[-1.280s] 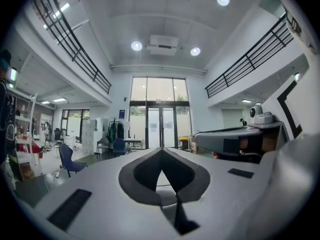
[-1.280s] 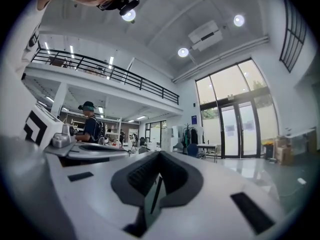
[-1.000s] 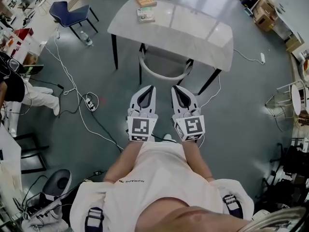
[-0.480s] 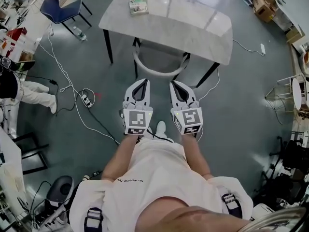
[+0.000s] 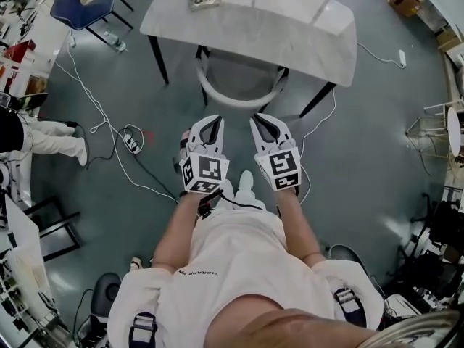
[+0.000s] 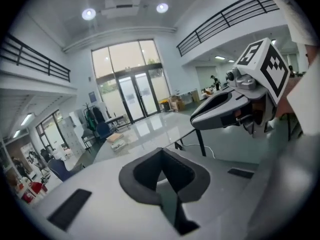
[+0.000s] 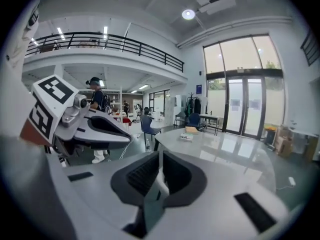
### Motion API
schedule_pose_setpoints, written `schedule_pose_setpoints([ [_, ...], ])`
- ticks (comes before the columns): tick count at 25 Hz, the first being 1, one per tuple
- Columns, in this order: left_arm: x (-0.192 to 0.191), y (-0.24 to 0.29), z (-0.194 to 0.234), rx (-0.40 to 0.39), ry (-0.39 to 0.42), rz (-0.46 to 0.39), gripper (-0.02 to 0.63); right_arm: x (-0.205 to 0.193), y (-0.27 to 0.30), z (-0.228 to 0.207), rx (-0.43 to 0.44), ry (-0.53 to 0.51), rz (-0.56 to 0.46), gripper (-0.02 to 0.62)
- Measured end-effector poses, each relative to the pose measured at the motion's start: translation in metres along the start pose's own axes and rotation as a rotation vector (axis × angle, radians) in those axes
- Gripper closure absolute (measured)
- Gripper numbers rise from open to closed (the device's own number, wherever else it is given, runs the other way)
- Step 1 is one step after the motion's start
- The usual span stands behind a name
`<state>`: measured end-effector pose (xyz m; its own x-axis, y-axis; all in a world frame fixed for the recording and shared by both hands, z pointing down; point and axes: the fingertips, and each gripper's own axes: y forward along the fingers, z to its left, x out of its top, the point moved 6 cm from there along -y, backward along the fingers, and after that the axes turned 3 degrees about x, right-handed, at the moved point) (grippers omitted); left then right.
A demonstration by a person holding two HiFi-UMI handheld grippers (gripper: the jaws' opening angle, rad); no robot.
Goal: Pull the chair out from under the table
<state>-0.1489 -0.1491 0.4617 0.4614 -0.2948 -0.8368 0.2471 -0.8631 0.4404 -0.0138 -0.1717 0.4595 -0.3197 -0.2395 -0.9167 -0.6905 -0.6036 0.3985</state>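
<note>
White curved-back chair (image 5: 236, 102) under table (image 5: 279, 27)

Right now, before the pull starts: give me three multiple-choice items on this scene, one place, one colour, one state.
1. Where is the chair?
A) tucked under the table
B) clear of it, beside the person
C) on its side

2. What colour is the far chair at upper left?
A) red
B) blue
C) yellow

3. The left hand-held gripper and right hand-held gripper are:
A) open
B) shut on the chair
C) shut, empty

1 A: only its curved back shows past the table edge.
2 B: blue seat on dark legs.
3 C: jaws together in both gripper views, short of the chair in the head view.
</note>
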Motion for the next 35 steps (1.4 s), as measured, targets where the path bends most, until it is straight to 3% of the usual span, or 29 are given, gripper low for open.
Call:
schedule_pose_setpoints([
  [7, -0.026, 0.041, -0.005, -0.064, 0.122, 0.075, 0.601, -0.036, 0.029, -0.008, 0.044, -0.072, 0.146, 0.521],
  [11, -0.033, 0.057, -0.007, -0.09, 0.132, 0.111, 0.598, -0.05, 0.043, -0.015, 0.058, -0.121, 0.208, 0.503],
  [14, -0.035, 0.07, -0.009, -0.112, 0.134, 0.127, 0.526, -0.058, 0.053, -0.019, 0.084, -0.137, 0.233, 0.495],
  [17, -0.042, 0.082, -0.014, -0.138, 0.166, 0.15, 0.494, -0.066, 0.062, -0.022, 0.106, -0.162, 0.258, 0.471],
  [25, -0.068, 0.104, -0.015, -0.181, 0.318, 0.223, 0.455, -0.095, 0.09, -0.023, 0.175, -0.312, 0.379, 0.405],
  [28, -0.076, 0.115, -0.016, -0.214, 0.411, 0.241, 0.4, -0.103, 0.1, -0.024, 0.197, -0.375, 0.412, 0.382],
  [35, -0.101, 0.142, -0.024, -0.281, 0.626, 0.27, 0.36, -0.127, 0.124, -0.022, 0.236, -0.525, 0.488, 0.32],
])
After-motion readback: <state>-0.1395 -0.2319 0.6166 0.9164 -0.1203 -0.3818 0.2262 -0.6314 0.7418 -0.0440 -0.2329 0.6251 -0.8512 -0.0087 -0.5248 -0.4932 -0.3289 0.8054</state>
